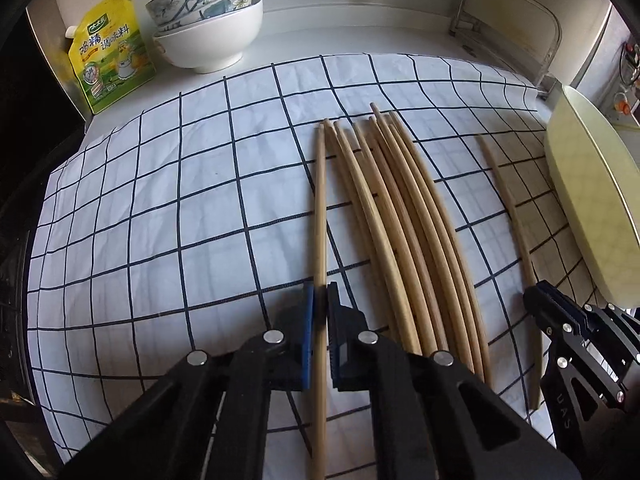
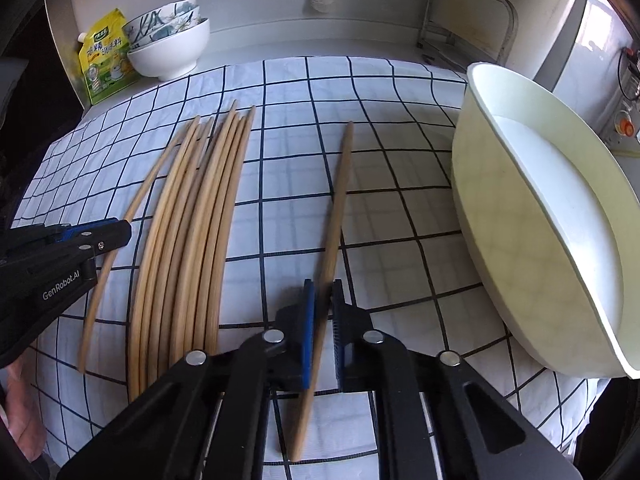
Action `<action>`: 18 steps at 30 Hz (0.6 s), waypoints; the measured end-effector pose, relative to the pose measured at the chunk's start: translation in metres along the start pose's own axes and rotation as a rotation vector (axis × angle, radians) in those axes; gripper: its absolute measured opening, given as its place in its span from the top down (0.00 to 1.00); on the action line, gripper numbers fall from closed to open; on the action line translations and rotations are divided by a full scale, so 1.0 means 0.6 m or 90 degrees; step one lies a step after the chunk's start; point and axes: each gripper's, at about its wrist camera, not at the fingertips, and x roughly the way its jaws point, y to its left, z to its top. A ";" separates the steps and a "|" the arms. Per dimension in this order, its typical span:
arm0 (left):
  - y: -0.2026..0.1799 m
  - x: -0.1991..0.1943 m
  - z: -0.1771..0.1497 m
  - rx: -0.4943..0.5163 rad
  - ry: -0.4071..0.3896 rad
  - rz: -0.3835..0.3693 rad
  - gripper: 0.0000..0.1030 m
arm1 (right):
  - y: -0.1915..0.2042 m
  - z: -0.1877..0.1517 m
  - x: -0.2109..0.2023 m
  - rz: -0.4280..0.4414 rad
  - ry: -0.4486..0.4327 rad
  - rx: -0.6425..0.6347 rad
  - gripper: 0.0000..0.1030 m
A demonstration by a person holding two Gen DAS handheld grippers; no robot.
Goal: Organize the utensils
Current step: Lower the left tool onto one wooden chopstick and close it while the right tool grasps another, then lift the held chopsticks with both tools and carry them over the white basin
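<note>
Bamboo chopsticks on a checked cloth. We have the left gripper pinched on one chopstick at the left edge of the chopstick bundle, and the right gripper pinched on a separate chopstick lying apart, between the bundle and the cream basin.

Only the right wrist view shows the basin's white interior; the left view catches just its outer wall. The left view shows the right gripper side-on at that lone stick's near end.

Open cloth lies left of the bundle and in the strip between bundle and lone stick. Basin wall sits just beside the right gripper. Stacked bowls and a yellow seasoning pouch stand off the cloth's far left corner, well apart from us.
</note>
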 end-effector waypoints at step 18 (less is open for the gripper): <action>-0.011 -0.112 0.025 -0.013 -0.008 -0.046 0.93 | -0.039 0.040 -0.109 0.116 -0.028 0.041 0.94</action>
